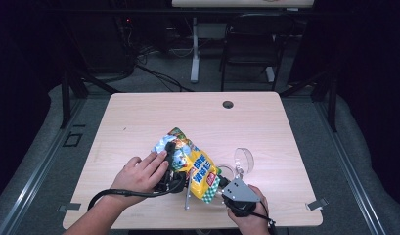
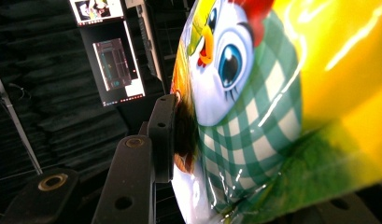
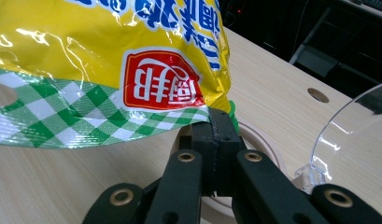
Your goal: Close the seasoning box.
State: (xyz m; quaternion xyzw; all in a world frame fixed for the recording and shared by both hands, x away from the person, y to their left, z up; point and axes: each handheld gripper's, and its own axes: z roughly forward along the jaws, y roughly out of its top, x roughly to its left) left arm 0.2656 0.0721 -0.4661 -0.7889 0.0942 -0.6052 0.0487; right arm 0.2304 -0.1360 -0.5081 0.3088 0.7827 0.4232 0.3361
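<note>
**Both grippers clamping the snack bag over the near edge of the table**

I am holding a gripper in each hand, and both are gripping the same yellow snack bag (image 1: 195, 164), which is hanging slanted between them above the near part of the table (image 1: 139, 122).

My left hand (image 1: 139, 174) is lying palm-down over the left gripper (image 1: 172, 161), fingers stretched forward along its body, with the forearm coming in from the lower left. In the left gripper view one black jaw is pressing flat against the puffed side of the bag (image 2: 254, 107), just beside a cartoon bird with a big blue eye and an orange beak above a green-and-white check band. The jaws are standing partly apart, clamped on the full bulge of the bag.

My right hand (image 1: 249, 215) is wrapping the right gripper (image 1: 221, 185) from below, its grey plate facing up. In the right gripper view the jaws are pressing fully together on the bag's crimped corner (image 3: 219, 109). Directly above them, a red label with white Chinese characters is showing upside down, with blue characters higher up; I cannot read them surely.

A clear plastic piece (image 1: 244, 159) is standing just to the right of my right gripper.
</note>
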